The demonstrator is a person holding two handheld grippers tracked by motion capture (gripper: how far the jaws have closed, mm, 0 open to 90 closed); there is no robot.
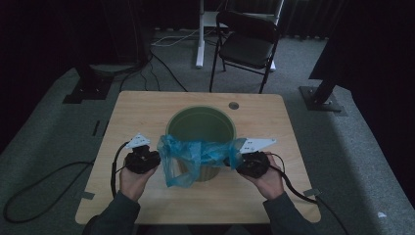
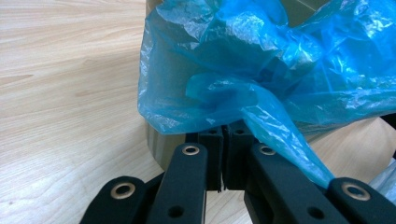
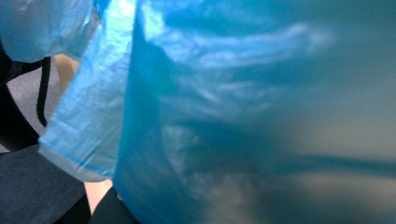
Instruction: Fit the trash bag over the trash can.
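Observation:
A crumpled blue plastic bag (image 1: 191, 154) hangs stretched between my two grippers, in front of the near rim of a round green bin (image 1: 200, 111) that stands upright mid-table. My left gripper (image 1: 159, 157) pinches the bag's left end. In the left gripper view its jaws (image 2: 226, 133) are shut on a fold of the bag (image 2: 261, 60), close to the bin's wall (image 2: 156, 151). My right gripper (image 1: 234, 159) holds the bunched right end. The bag (image 3: 233, 116) covers the right gripper view and hides those jaws.
The wooden table (image 1: 147, 112) has a small round hole (image 1: 233, 105) behind the bin. A black folding chair (image 1: 247, 41) and a white desk leg (image 1: 199, 34) stand beyond the far edge. Cables (image 1: 44, 186) trail on the carpet at left.

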